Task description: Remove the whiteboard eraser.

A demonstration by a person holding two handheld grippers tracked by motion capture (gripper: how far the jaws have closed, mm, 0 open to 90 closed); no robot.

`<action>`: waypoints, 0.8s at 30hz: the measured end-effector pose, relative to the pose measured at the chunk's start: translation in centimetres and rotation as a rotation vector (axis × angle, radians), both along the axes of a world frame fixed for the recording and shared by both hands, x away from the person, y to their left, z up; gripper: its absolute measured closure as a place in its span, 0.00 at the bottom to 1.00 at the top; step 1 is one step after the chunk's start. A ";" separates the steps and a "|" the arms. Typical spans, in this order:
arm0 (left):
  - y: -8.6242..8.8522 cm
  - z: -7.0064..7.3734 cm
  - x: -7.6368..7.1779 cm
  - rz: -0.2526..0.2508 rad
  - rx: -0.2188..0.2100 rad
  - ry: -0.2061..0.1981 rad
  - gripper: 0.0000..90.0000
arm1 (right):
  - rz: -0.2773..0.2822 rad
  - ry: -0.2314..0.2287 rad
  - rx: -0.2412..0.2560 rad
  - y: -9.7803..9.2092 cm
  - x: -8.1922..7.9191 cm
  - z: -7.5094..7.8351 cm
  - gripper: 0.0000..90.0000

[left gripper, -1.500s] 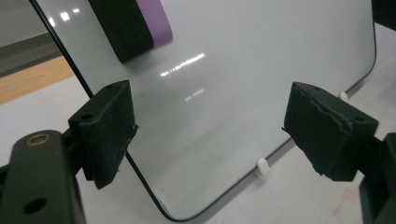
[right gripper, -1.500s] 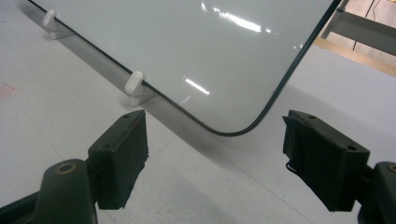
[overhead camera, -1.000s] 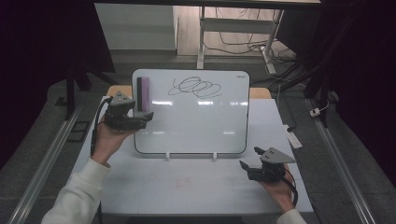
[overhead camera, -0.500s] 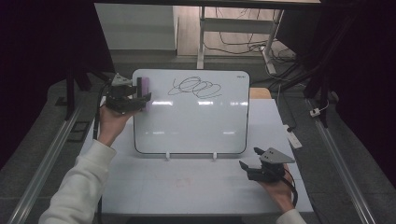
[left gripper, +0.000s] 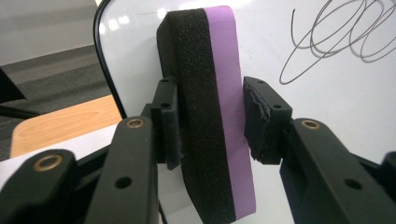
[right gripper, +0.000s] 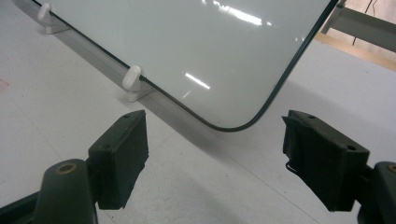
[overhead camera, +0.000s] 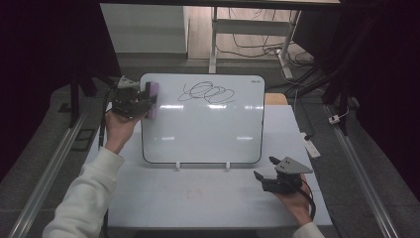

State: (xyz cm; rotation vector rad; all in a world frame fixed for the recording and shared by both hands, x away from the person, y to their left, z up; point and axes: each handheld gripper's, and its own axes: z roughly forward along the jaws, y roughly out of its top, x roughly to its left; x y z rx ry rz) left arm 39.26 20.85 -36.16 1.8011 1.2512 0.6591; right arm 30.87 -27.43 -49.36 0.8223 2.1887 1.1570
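Observation:
A whiteboard point(overhead camera: 203, 129) stands tilted on white clip feet point(right gripper: 132, 79) on the white table point(overhead camera: 198, 203). A black scribble point(overhead camera: 208, 92) runs across its top. At the board's top left corner, a purple and black foam eraser point(overhead camera: 152, 99) lies against the board. My left gripper point(overhead camera: 146, 103) is shut on the eraser point(left gripper: 210, 116), one pad on the black foam, the other on the purple side. My right gripper point(overhead camera: 260, 179) rests open on the table by the board's lower right corner point(right gripper: 233, 126), with nothing between its fingers.
A wooden surface point(overhead camera: 275, 98) shows behind the board on the right. A white power strip point(overhead camera: 309, 144) lies off the table's right edge. Metal rails point(overhead camera: 54, 163) run along both sides. Cables lie on the floor at the back.
My left gripper rose from the board's left edge up to the eraser at the top left corner and now has its jaws around it. The right gripper has stayed put.

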 end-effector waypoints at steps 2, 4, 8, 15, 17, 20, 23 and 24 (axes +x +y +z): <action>0.0 -0.1 -0.2 0.002 0.016 0.000 0.66 | -0.001 0.000 0.002 0.0 0.0 0.0 0.24; 0.1 -0.2 -0.4 0.003 0.020 0.000 0.67 | -0.003 -0.001 0.004 0.0 0.0 0.0 0.24; 0.6 0.2 -1.4 -0.014 -0.020 -0.028 0.67 | -0.003 -0.003 0.003 0.0 0.0 0.0 0.24; 0.3 0.8 -4.1 -0.083 -0.031 -0.076 0.67 | 0.003 -0.008 0.005 0.3 -0.2 0.1 0.25; 0.2 0.7 -4.5 -0.094 -0.034 -0.077 0.67 | 0.008 -0.010 0.002 0.4 -0.2 0.1 0.25; -0.3 0.0 -5.6 -0.137 -0.056 -0.080 0.67 | 0.016 -0.012 -0.001 0.7 -0.3 0.1 0.25; -0.9 -0.7 -6.2 -0.169 -0.063 -0.081 0.67 | 0.024 -0.014 0.001 1.0 -0.4 0.2 0.25; -1.1 -0.9 -6.4 -0.179 -0.066 -0.079 0.67 | 0.026 -0.015 0.004 1.1 -0.4 0.3 0.25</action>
